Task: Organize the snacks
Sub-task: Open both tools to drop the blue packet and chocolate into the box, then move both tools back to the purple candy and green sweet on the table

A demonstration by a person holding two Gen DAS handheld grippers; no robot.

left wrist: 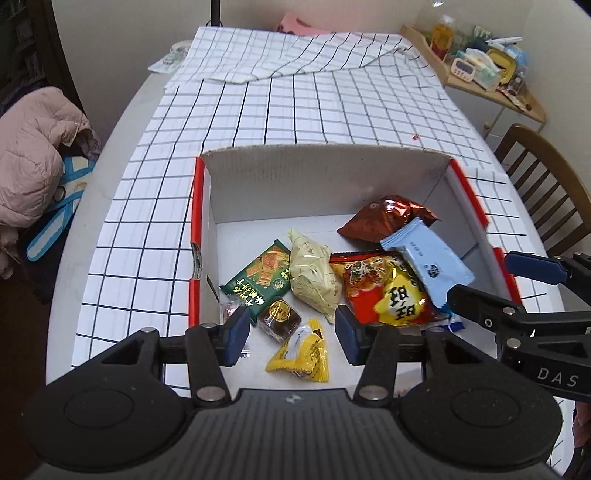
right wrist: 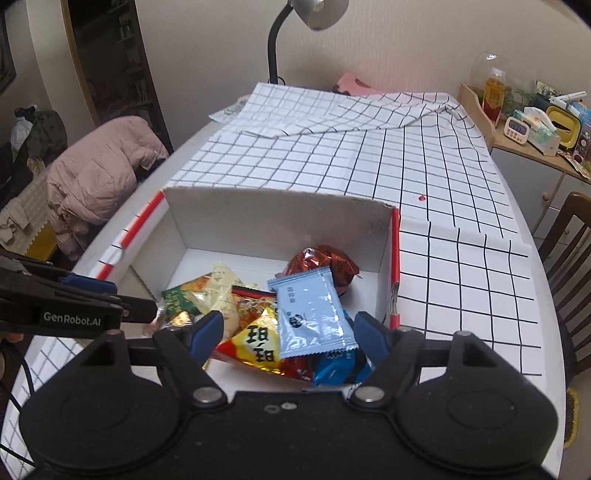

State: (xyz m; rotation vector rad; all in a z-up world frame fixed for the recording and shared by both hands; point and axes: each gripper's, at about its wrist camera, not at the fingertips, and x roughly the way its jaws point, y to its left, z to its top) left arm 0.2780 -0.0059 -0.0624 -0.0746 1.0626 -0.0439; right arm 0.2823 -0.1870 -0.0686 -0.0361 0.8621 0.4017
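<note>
An open white cardboard box with red edges (left wrist: 201, 206) (right wrist: 395, 266) sits on the checked tablecloth and holds several snack packets: a green cracker pack (left wrist: 258, 277), a cream packet (left wrist: 314, 277), a red-and-yellow bag (left wrist: 384, 291) (right wrist: 258, 347), a brown foil bag (left wrist: 384, 218) (right wrist: 328, 266), a light blue packet (left wrist: 428, 266) (right wrist: 314, 314), a yellow candy (left wrist: 303, 354), and a dark blue packet (right wrist: 336, 369). My left gripper (left wrist: 291, 332) is open and empty above the box's near side. My right gripper (right wrist: 291, 332) is open over the light blue packet, holding nothing.
The checked tablecloth (left wrist: 295, 92) covers a white table (left wrist: 122, 122), bunched at the far end. A pink jacket (right wrist: 99, 173) lies on a seat at left. A wooden chair (left wrist: 546, 177) and a cluttered shelf (left wrist: 480, 62) stand at right. A lamp (right wrist: 280, 33) stands at the back.
</note>
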